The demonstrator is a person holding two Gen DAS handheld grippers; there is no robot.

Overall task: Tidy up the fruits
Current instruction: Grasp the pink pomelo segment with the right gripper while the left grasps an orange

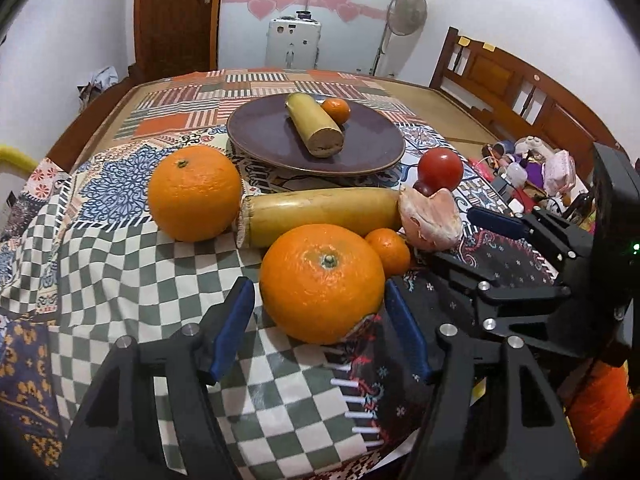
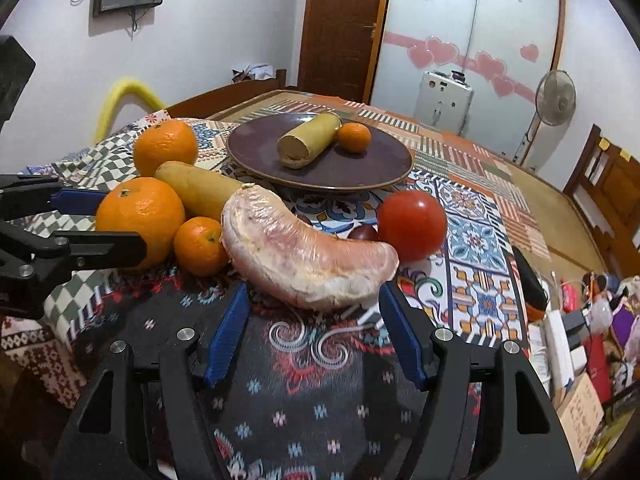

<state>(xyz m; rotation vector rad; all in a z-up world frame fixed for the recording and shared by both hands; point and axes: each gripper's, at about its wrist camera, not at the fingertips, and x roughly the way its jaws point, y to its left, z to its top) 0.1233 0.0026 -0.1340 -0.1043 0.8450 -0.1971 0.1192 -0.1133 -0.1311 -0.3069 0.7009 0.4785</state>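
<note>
Your left gripper (image 1: 320, 320) gapes wide around the orange (image 1: 322, 282); your right gripper (image 2: 312, 332) gapes before the crosswise pomelo wedge (image 2: 308, 256).

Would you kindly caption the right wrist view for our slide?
Open right gripper approaching a pomelo segment beside oranges, with a purple plate behind.

Black gripper (image 1: 320, 316) frames, ribbed blue pads (image 1: 234, 332), silver screws (image 1: 191, 329).
</note>
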